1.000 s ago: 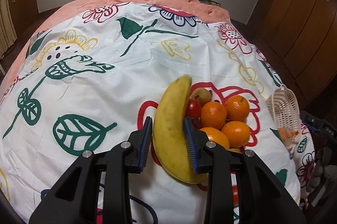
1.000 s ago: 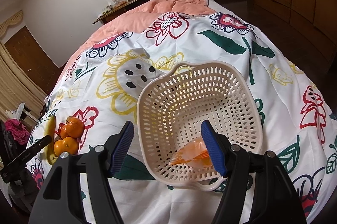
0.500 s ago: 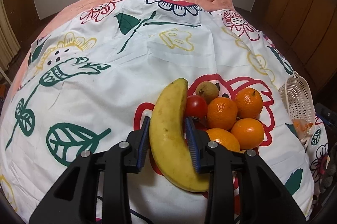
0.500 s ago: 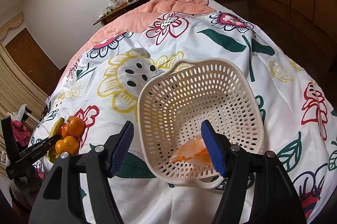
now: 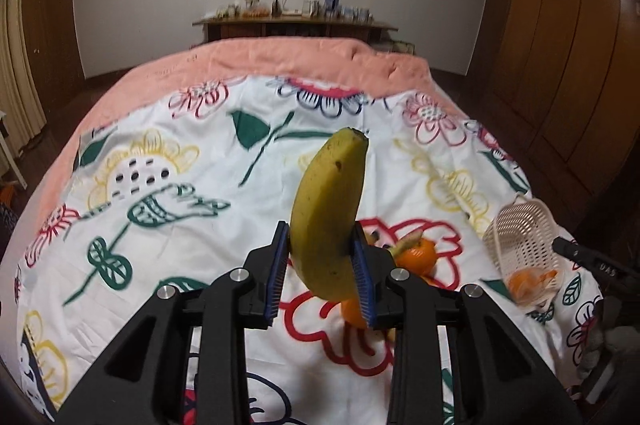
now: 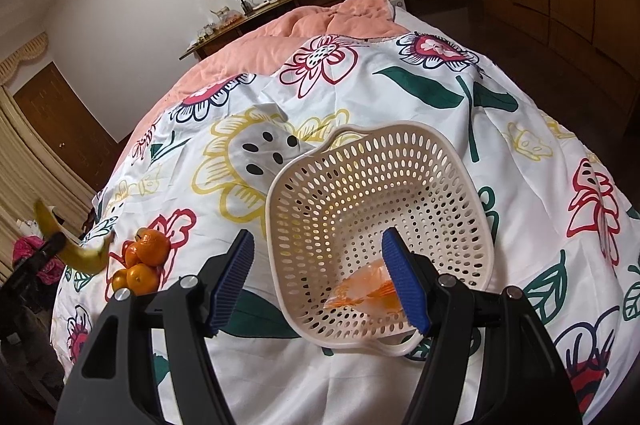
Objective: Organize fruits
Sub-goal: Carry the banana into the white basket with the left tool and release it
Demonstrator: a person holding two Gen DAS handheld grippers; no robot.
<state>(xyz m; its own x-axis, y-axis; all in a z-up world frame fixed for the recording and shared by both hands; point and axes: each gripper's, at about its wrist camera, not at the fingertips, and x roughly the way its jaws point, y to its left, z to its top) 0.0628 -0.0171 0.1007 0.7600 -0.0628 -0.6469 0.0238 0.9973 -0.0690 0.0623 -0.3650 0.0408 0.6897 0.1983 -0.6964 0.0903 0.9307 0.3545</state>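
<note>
We hold the curved yellow banana [image 5: 328,221] clamped in our left claw [image 5: 322,265], lifted clear of the flowered white bedspread [image 5: 200,225], above the cluster of orange tangerines [image 6: 146,261]. Our right claw [image 6: 316,281] gapes wide and holds nothing, one finger inside the perforated cream plastic basket [image 6: 472,209] near the bed's right edge. Open cloth stretches ahead toward the pink quilt [image 5: 280,61] and cluttered wooden sideboard [image 5: 296,23].
</note>
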